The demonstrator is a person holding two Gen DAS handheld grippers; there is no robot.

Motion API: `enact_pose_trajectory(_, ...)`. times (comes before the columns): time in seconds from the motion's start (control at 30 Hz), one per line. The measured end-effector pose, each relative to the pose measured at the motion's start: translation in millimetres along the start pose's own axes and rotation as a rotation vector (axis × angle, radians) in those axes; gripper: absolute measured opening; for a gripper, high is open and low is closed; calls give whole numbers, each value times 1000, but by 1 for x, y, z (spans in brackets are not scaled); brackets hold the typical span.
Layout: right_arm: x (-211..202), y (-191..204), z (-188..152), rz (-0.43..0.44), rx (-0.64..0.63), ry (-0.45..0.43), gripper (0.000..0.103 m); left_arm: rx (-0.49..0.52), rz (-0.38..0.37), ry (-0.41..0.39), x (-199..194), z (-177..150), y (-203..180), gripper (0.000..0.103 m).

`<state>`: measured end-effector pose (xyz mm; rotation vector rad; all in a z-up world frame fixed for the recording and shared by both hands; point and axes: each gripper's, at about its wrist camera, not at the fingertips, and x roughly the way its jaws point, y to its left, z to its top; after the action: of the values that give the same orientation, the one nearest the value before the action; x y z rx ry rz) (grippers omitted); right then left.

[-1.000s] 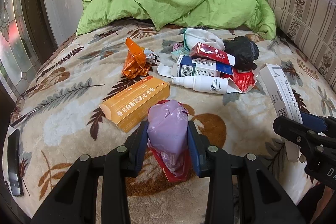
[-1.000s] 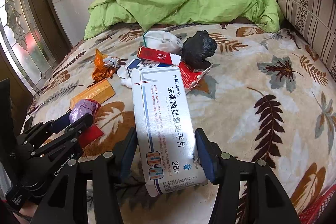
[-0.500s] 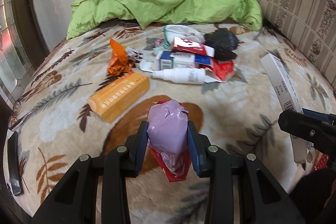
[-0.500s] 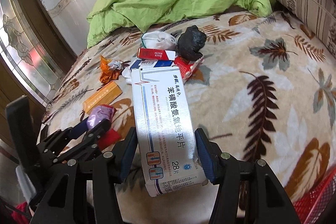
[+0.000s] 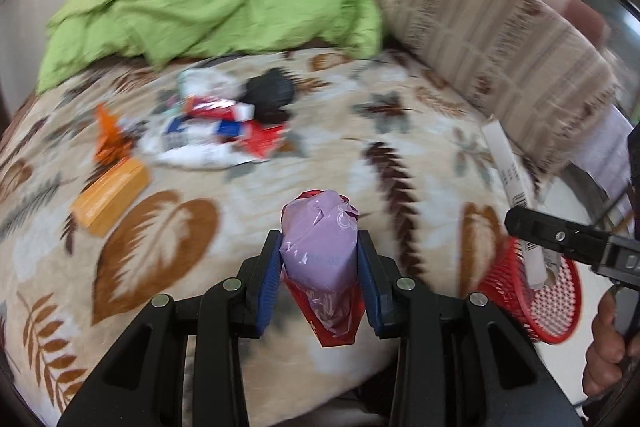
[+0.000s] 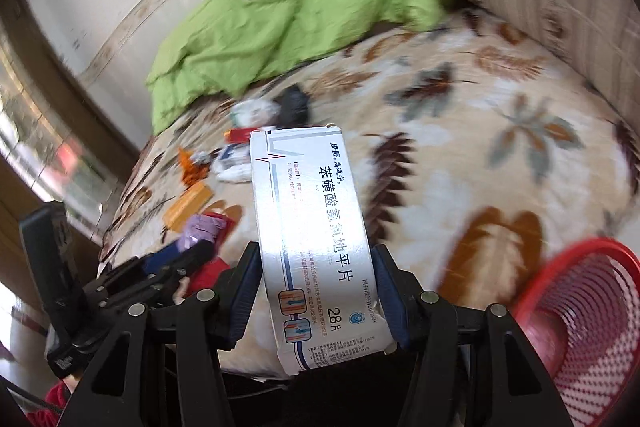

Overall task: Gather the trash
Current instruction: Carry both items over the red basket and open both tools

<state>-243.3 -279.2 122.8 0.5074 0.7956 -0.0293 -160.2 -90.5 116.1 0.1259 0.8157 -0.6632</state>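
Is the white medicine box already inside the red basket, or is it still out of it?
Out. The white medicine box is clamped between the right tongs, and the red basket stands apart, beside the bed.

Both loads swung right — red basket (image 6: pixel 580 311) now in view.

Soft daylight, bright. Strong motion blur on green crumpled quilt (image 5: pixel 208 15) and leaf-patterned beige blanket (image 6: pixel 460 155); near black gripper arms sharp. Glare on white cardboard medicine box (image 6: pixel 316 223). Fisheye bending, dark vignette at corners.
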Motion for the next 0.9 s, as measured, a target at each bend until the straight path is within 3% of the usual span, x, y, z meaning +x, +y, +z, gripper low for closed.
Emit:
enact_pose_trajectory(0.2, -51, -81, -21, -112, 183, -38, 59, 151, -147, 20, 3, 11, -82, 35)
enact_pose_trajectory(0.37, -89, -138, -44, -202, 313, -69, 59, 285, -274, 88, 18, 9, -158, 35)
enact_pose_trajectory(0.5, -104, -166, -56, -246, 385, -81, 59, 356, -336, 135, 32, 5, -202, 35)
enact_pose_trajectory(0.57, -108, -175, -58, -264, 405, -84, 61, 382, -365, 151, 39, 3, -221, 41)
enact_pose_trajectory(0.67, -114, -184, -60, -286, 426, -99, 61, 401, -368, 147, 41, 2, -235, 59)
enact_pose_trajectory(0.77, -115, -188, -59, -304, 428, -99, 62, 378, -378, 146, 37, 4, -232, 59)
enact_pose_trajectory(0.9, -115, -188, -56, -294, 421, -112, 62, 329, -338, 134, 36, 9, -211, 59)
